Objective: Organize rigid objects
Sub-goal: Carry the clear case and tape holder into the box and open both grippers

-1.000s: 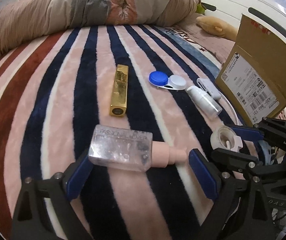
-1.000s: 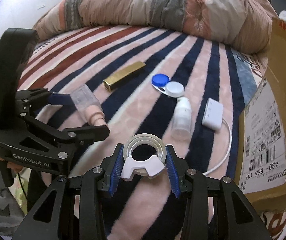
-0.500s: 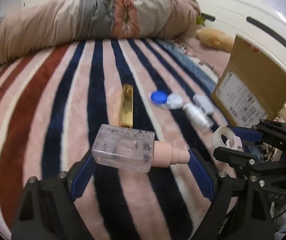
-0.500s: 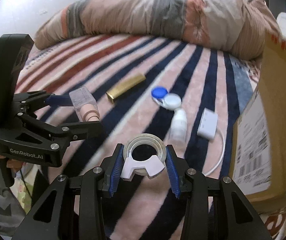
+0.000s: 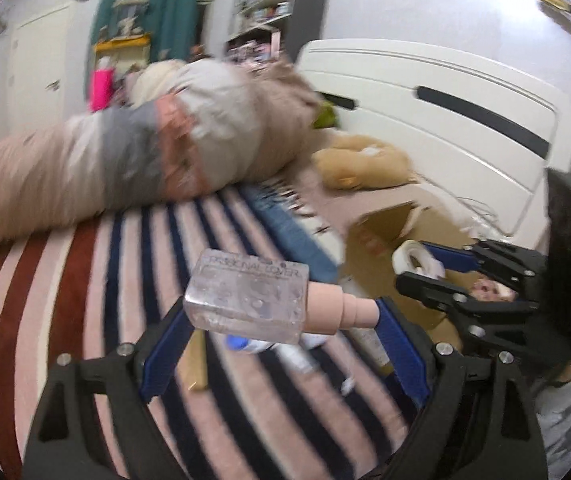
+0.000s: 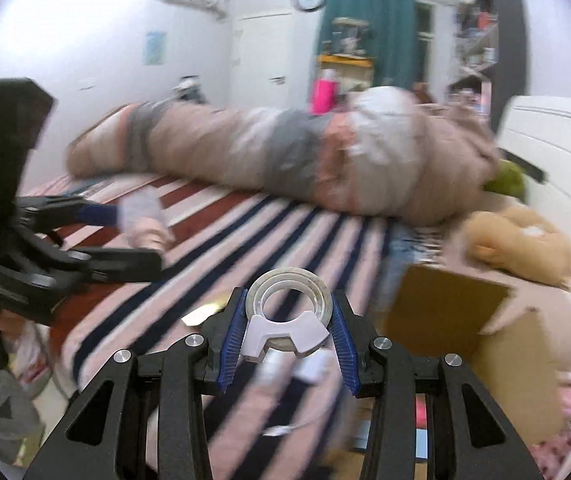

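Observation:
My left gripper is shut on a clear rectangular bottle with a pink cap, held lengthwise well above the striped blanket. My right gripper is shut on a clear tape roll in a white dispenser, also raised. In the left wrist view the right gripper with the tape roll hangs over the open cardboard box. In the right wrist view the left gripper with the bottle is at the left. A gold bar, a blue-capped case and a small white bottle lie blurred below.
A rolled duvet lies across the far side of the bed. A tan plush toy rests by the white headboard. The cardboard box stands at the bed's right side. The room beyond holds shelves and a green curtain.
Both grippers have risen and tilted up with their objects, so the views now show the room. The right gripper with the tape has moved over the box. Frames are motion-blurred.

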The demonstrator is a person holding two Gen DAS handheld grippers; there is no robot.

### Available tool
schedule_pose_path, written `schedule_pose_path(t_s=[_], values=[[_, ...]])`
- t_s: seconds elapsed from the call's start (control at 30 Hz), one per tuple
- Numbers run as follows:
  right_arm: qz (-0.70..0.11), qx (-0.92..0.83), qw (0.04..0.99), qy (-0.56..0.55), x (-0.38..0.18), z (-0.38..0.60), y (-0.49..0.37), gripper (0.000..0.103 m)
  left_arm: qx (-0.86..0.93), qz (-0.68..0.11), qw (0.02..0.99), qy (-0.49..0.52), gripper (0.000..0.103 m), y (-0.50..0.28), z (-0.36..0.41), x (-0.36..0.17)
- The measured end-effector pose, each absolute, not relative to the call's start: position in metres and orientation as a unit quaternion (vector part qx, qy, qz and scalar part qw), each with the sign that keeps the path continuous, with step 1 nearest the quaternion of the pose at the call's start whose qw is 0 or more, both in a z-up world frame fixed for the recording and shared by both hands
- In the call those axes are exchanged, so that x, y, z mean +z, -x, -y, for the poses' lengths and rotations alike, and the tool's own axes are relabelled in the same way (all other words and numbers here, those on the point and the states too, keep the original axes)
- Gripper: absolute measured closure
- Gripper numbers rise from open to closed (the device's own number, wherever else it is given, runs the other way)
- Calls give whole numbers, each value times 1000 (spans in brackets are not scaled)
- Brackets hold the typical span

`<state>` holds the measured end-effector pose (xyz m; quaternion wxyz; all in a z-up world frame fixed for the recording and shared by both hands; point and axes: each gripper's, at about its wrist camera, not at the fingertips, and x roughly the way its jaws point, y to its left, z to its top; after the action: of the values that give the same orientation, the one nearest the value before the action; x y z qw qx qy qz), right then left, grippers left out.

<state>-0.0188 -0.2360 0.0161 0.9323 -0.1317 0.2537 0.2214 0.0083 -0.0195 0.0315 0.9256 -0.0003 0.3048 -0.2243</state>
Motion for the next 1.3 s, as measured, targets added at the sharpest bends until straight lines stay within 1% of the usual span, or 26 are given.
schedule_pose_path(t_s=[0.1,0.23,0.37,0.5,0.63,0.93,1.03,1.2,1.3], values=[[-268,171,941,117,15,273,11,66,-262,-302,916,-26,15,-18,64,47],[-306,125,937,109,-5,320,0,66,-313,-319,894,-39,15,-32,120,54],[-336,109,929,109,-25,350,0,66,-330,-336,880,-68,15,-42,170,51],[-341,108,927,111,-30,364,4,66,-325,-361,868,-102,15,-56,205,41],[-340,114,927,110,-32,371,6,64,-308,-379,863,-127,15,-59,214,29],[-339,119,929,90,-33,377,3,64,-271,-402,855,-184,15,-71,224,14],[-338,121,929,91,-33,377,4,64,-266,-402,855,-194,15,-70,225,11],[-336,123,929,89,-31,375,6,63,-260,-395,861,-186,15,-69,217,15],[-335,126,929,91,-30,373,7,61,-261,-388,868,-168,15,-66,207,22]])
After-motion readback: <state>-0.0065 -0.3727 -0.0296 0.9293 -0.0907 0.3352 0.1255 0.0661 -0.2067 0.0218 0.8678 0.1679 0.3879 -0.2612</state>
